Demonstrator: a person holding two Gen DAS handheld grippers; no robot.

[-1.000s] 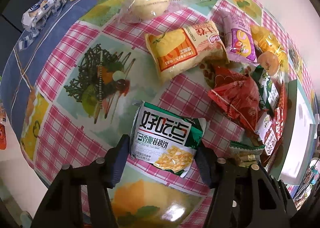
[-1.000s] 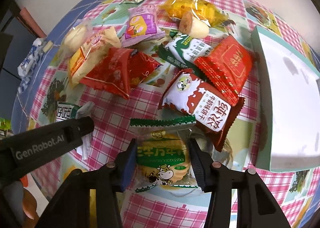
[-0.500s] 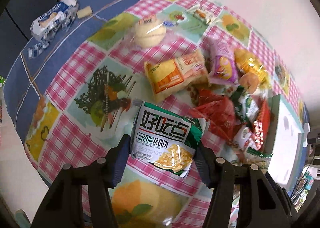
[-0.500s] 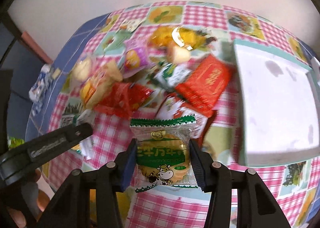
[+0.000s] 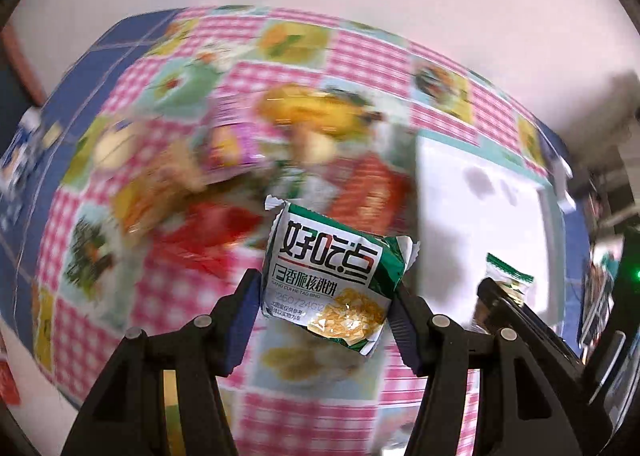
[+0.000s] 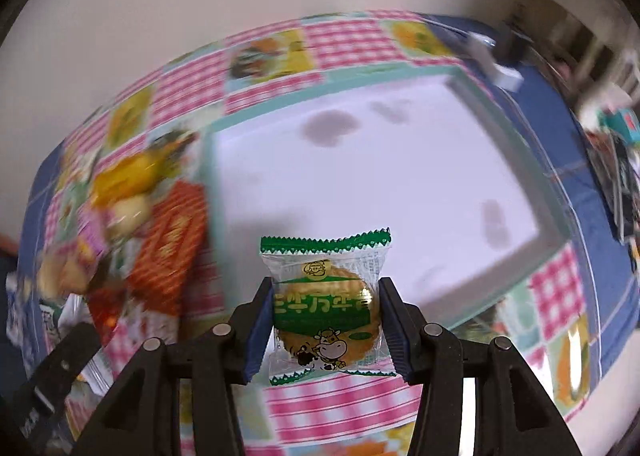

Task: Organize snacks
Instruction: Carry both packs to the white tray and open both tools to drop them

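Observation:
My left gripper (image 5: 326, 308) is shut on a green and white walnut-cookie packet (image 5: 332, 280), held above the table. My right gripper (image 6: 326, 326) is shut on a clear packet with a round biscuit and green edges (image 6: 326, 306), held over the near edge of a white tray with a mint-green rim (image 6: 558, 232). The tray also shows in the left wrist view (image 5: 480, 200), to the right of the left packet. The right gripper and its packet show in the left wrist view (image 5: 504, 288). The snack pile (image 5: 248, 160) lies blurred on the checked cloth.
Red, orange, yellow and purple snack packets (image 6: 160, 224) lie left of the tray. A white wall stands behind the table. Clutter (image 6: 616, 160) sits at the far right. The left gripper's arm (image 6: 60, 372) shows at lower left in the right wrist view.
Both grippers lifted with their packets and swung right toward the tray. The pile has shifted left and blurred in both views.

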